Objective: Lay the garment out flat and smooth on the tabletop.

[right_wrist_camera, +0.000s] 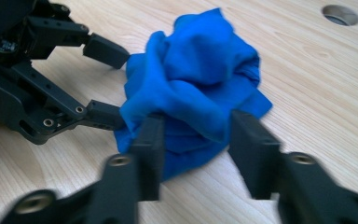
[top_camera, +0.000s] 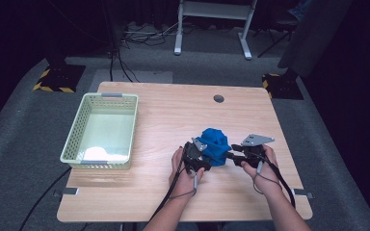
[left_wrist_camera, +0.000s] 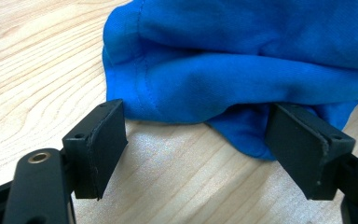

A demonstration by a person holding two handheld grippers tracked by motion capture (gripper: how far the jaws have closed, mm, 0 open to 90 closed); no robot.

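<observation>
A: Count it for me, nearest first.

B: Two grippers, one cloth, one basket. The left gripper [top_camera: 198, 153] and right gripper [top_camera: 234, 155] flank a bunched blue cloth [top_camera: 214, 144] near the counter's [top_camera: 173, 115] front right.

A: Jaws?

B: In the left gripper view the jaws stand wide, the cloth [left_wrist_camera: 242, 65] lying between their tips, unpinched. In the right gripper view the jaws stand narrower and close about the cloth's [right_wrist_camera: 196, 84] lower folds, though blur hides whether the pads press.

A: Room?

B: Bare wood in the middle; the right edge runs near the right gripper. The empty basket [top_camera: 75, 139] sits far left, and a cable hole [top_camera: 218, 98] near the back edge.
</observation>
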